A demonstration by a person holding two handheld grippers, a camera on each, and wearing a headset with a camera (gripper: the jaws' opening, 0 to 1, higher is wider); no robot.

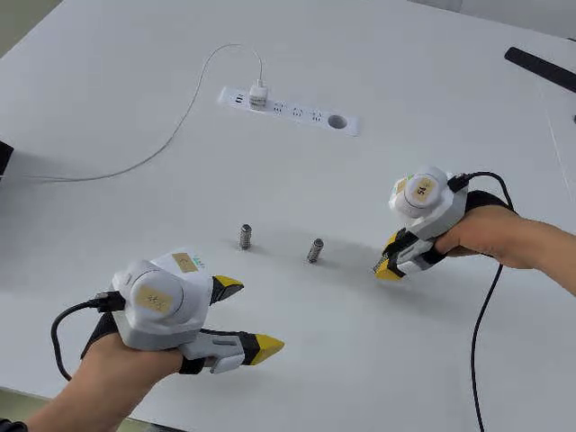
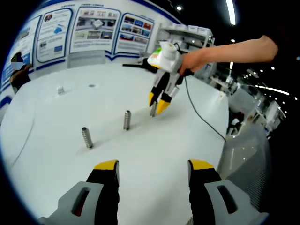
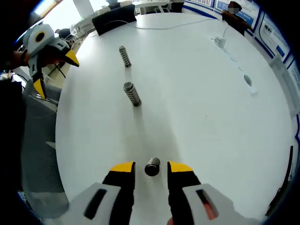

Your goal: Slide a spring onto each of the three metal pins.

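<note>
Two upright metal pins, each wrapped in a spring, stand mid-table: the left pin [image 1: 245, 236] [image 2: 86, 137] [image 3: 124, 56] and the middle pin [image 1: 314, 250] [image 2: 127, 120] [image 3: 132, 93]. A third pin [image 3: 152, 166] [image 2: 153, 110] stands further right. My right gripper [image 1: 389, 267] [image 3: 151, 168] [image 2: 157, 103] points down over it, jaws slightly apart on either side, with small gaps showing. Whether that pin carries a spring is hard to tell. My left gripper [image 1: 247, 315] [image 2: 152, 166] [image 3: 56, 72] hovers open near the front edge, holding nothing.
A white power strip [image 1: 288, 108] [image 3: 234, 65] with a plugged charger and a cable trailing left lies at the back. A dark flat object [image 1: 540, 67] sits at the far right corner. The table's front edge runs just behind my left hand.
</note>
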